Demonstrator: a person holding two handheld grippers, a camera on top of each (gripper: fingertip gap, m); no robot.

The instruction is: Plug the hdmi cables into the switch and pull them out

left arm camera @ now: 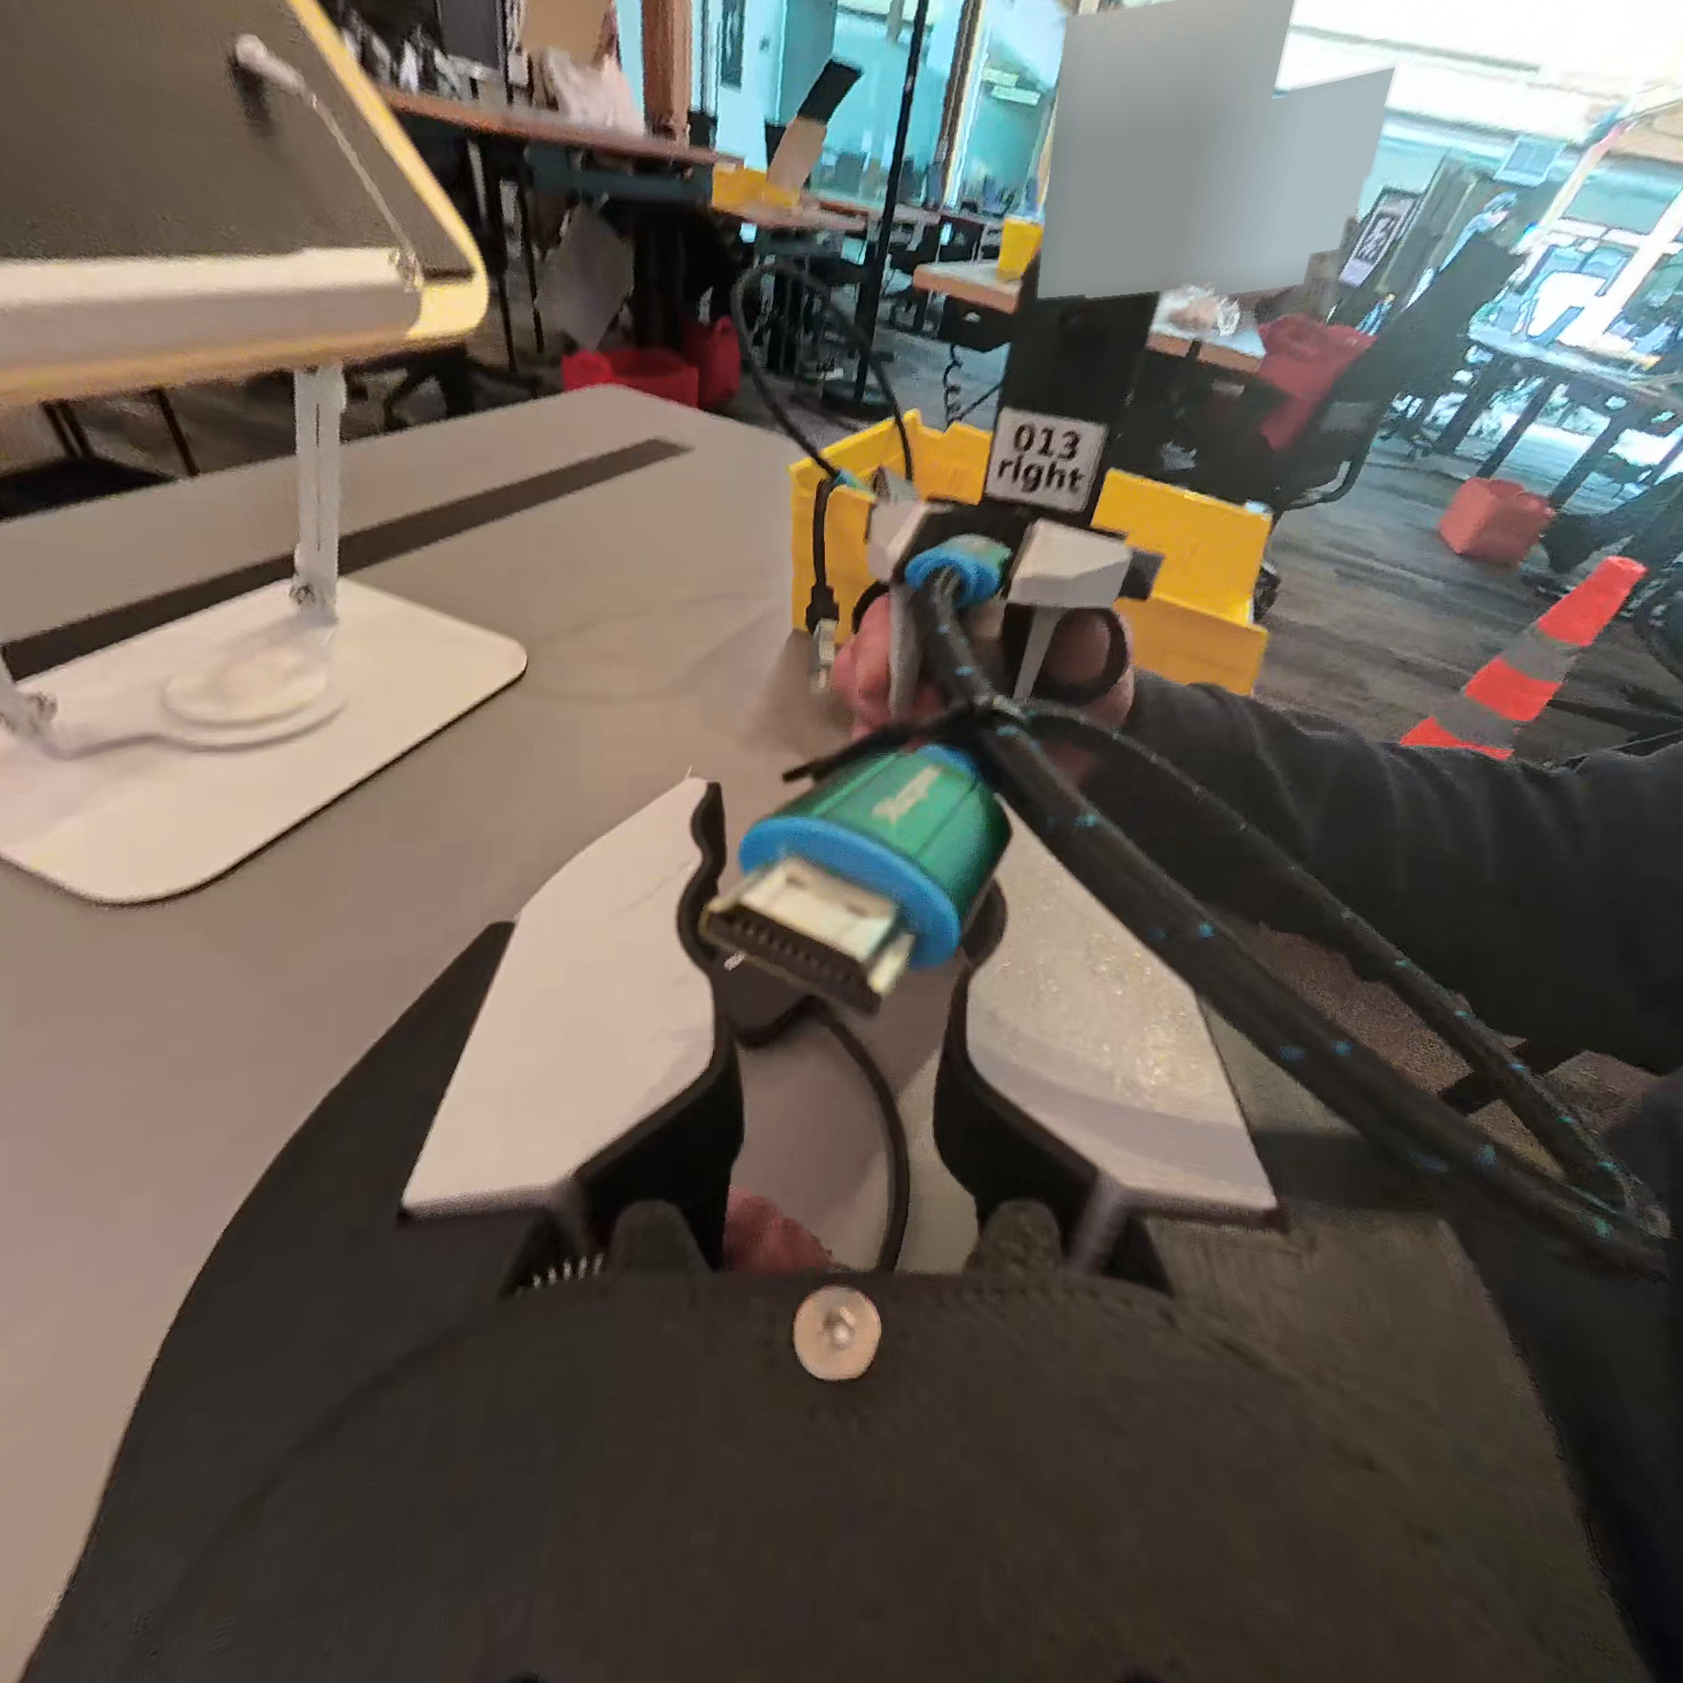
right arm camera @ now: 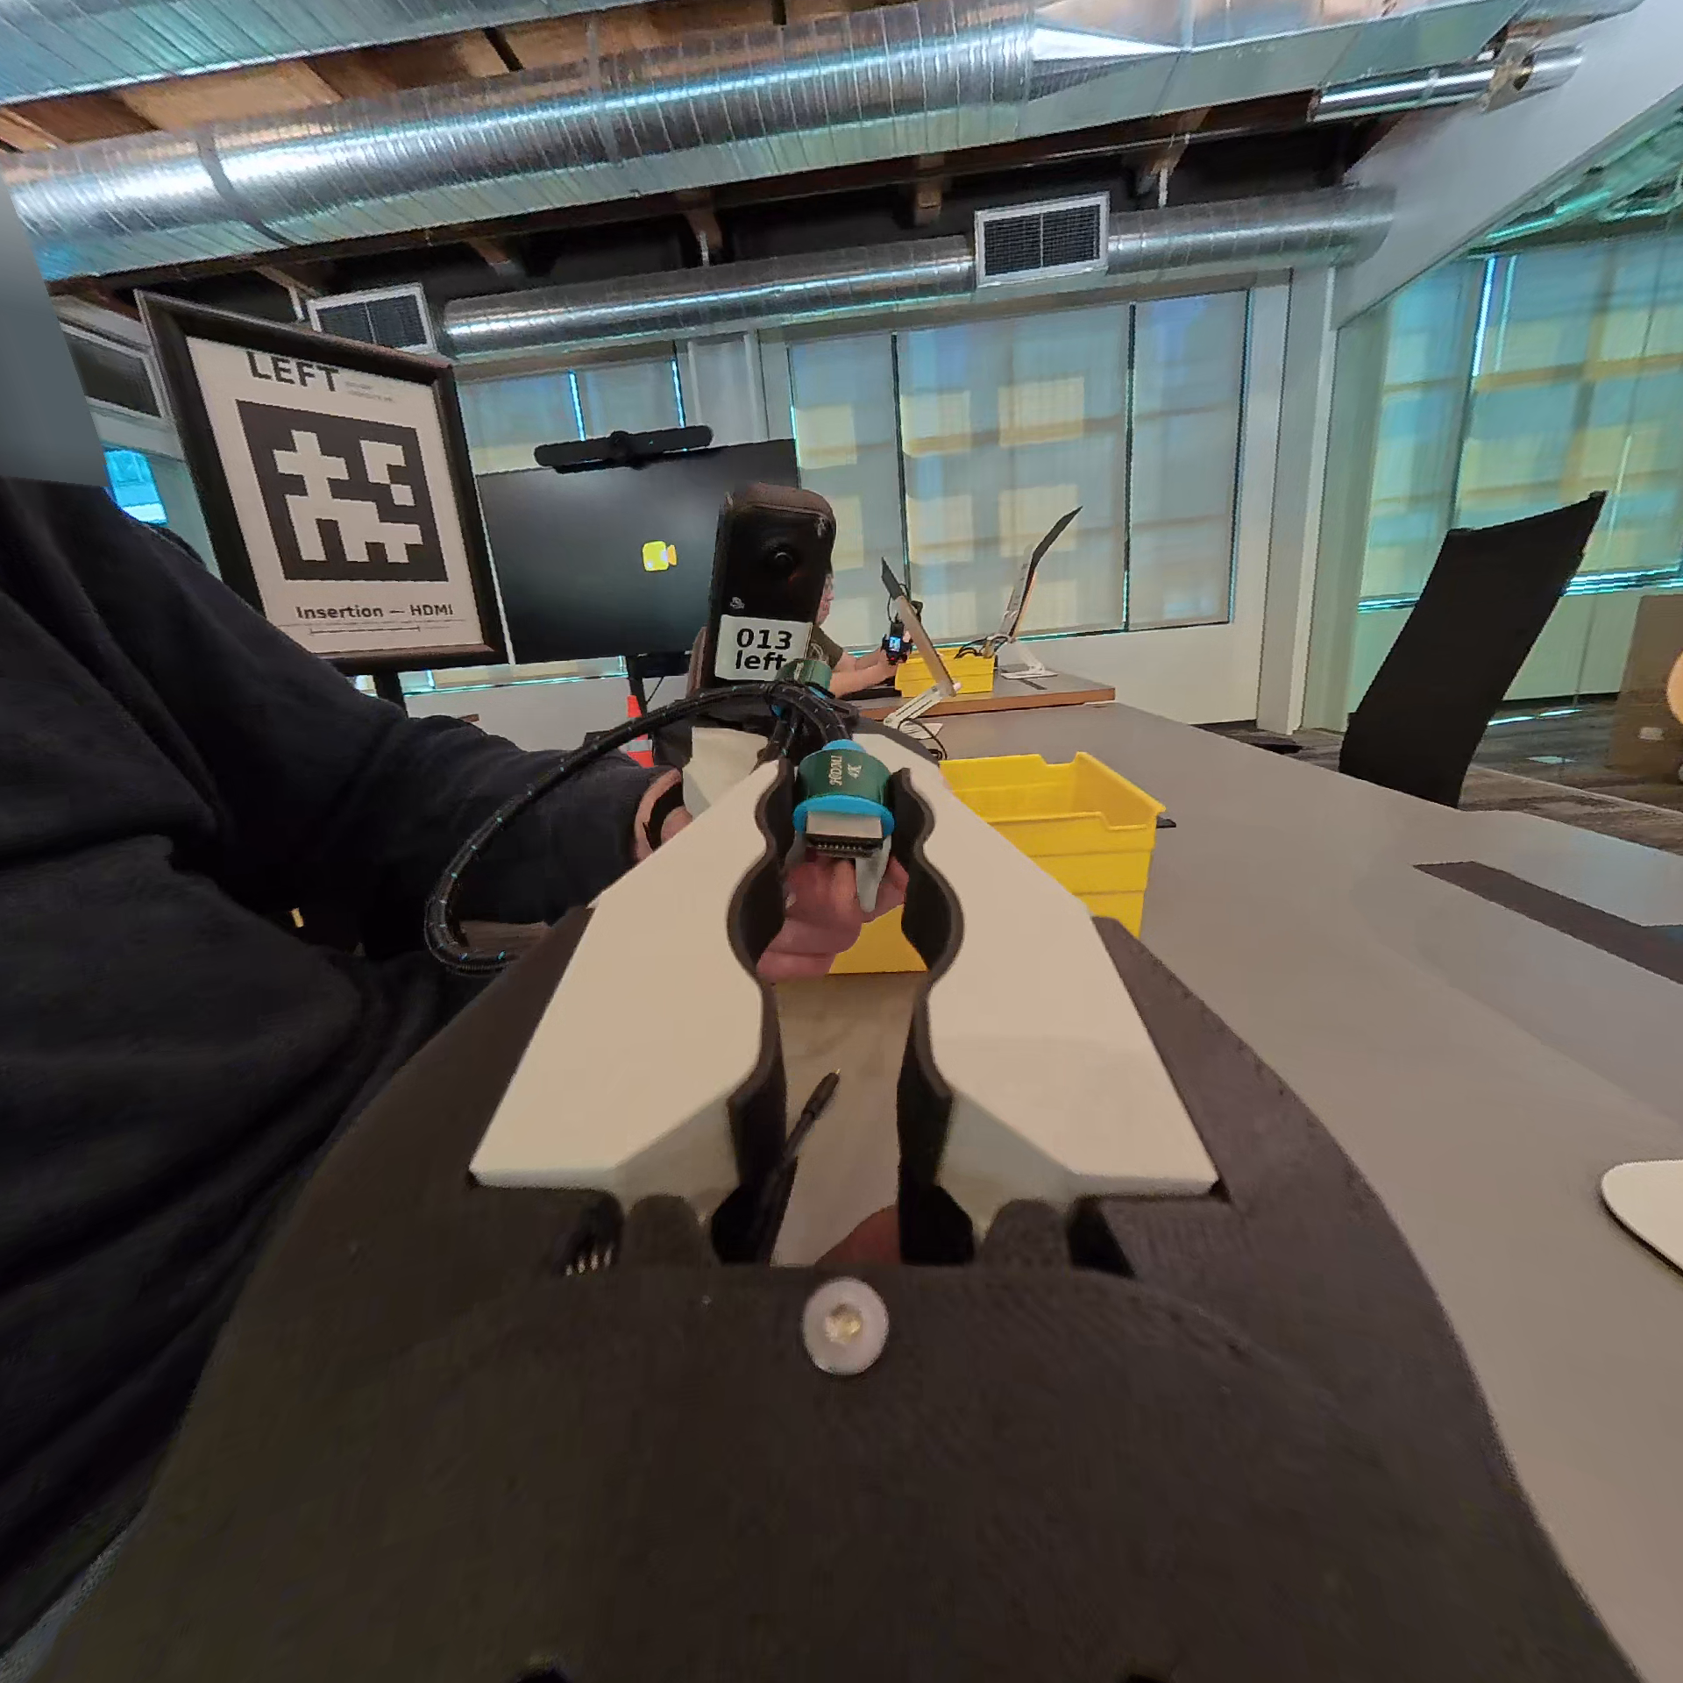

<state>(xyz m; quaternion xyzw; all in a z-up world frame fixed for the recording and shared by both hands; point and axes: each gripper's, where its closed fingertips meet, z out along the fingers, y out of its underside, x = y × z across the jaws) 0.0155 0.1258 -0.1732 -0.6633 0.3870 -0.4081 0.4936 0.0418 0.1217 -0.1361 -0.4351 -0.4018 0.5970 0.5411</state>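
Tabletop [left arm camera: 182, 1093], grey, carries a white stand [left arm camera: 273, 692] at the far left. Right of it, near the camera, the left gripper [left arm camera: 842, 874] pinches a green HDMI plug with a blue collar [left arm camera: 874, 847] at its fingertips, metal end facing back toward the wrist. A braided black cable [left arm camera: 1211, 938], bundled with a tie, loops away to the right. Farther off, the right gripper [right arm camera: 838, 810] clamps the second green plug [right arm camera: 833, 788] between its white fingers [right arm camera: 692, 874], held above the table. Behind it, at the table's far right, sits a yellow bin [left arm camera: 1184, 546]. A dark sleeve [left arm camera: 1412, 820] reaches in from the right.
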